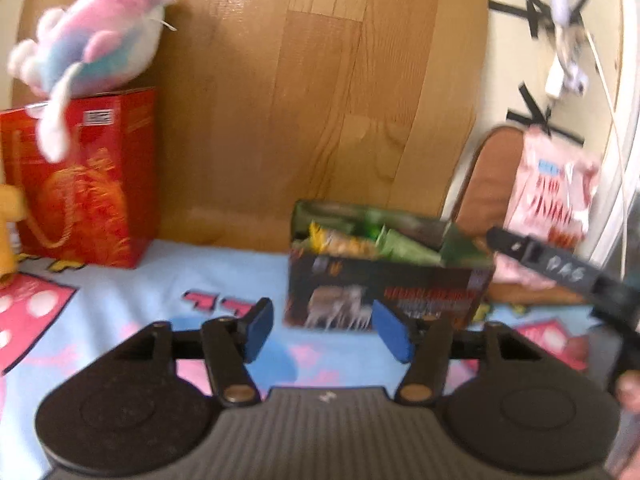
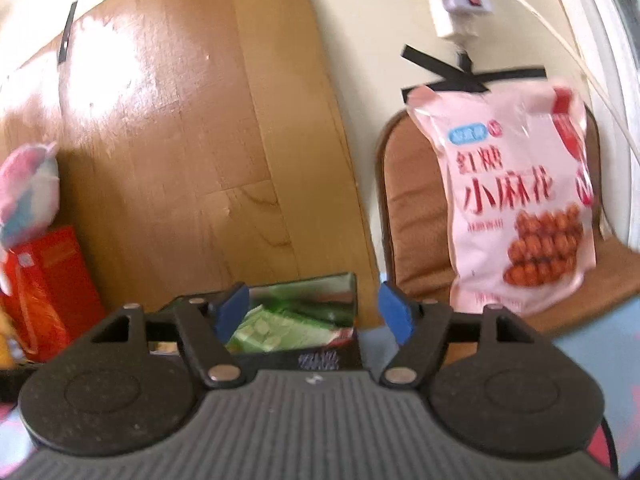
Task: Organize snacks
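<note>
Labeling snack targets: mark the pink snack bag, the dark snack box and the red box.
pink snack bag (image 2: pixel 516 196), right wrist view, printed front.
dark snack box (image 1: pixel 384 300), left wrist view, front wall.
red box (image 1: pixel 88 184), left wrist view, front face.

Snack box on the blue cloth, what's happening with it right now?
The dark snack box stands open on the blue patterned cloth, already holding green and yellow packets. Both grippers are open and empty: the left gripper sits low in front of the box, and the right gripper hovers over its right end. A pink snack bag leans upright on the brown cushion to the right, not yet in the box.
</note>
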The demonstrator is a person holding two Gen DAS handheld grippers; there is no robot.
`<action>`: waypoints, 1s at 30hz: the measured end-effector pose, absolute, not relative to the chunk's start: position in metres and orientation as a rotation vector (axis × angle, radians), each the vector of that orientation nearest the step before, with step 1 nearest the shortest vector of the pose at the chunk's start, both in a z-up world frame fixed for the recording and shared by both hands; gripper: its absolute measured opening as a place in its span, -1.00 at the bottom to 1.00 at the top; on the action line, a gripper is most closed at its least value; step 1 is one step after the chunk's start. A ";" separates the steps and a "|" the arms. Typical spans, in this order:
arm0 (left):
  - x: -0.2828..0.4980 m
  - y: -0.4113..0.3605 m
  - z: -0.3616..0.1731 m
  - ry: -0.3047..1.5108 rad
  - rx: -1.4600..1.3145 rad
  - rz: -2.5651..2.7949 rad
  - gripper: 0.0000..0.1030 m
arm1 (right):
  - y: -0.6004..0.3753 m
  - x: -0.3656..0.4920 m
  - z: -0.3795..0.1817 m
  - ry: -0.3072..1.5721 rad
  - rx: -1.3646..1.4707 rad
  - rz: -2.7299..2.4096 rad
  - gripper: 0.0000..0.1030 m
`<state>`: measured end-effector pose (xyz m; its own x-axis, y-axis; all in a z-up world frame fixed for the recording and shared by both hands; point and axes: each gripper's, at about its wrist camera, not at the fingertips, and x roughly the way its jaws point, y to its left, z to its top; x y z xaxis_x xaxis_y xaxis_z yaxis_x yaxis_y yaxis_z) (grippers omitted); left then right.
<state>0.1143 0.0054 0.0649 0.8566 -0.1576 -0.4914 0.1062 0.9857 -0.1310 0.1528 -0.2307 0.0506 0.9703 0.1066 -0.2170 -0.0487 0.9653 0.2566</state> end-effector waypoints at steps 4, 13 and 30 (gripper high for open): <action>0.091 -0.005 0.049 0.564 -0.055 -0.105 0.20 | -0.225 0.110 0.042 0.274 0.225 0.127 0.69; 0.043 -0.019 0.030 0.554 0.039 -0.021 0.95 | -0.220 0.023 0.003 0.387 0.239 0.106 0.76; 0.015 -0.014 -0.002 0.633 0.006 -0.026 1.00 | -0.222 0.003 -0.007 0.384 0.253 0.094 0.77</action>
<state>0.0147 -0.0143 -0.0016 0.8058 -0.0228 -0.5918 0.0266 0.9996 -0.0023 0.0031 -0.2219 -0.0067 0.9232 0.1383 -0.3586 -0.0431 0.9643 0.2611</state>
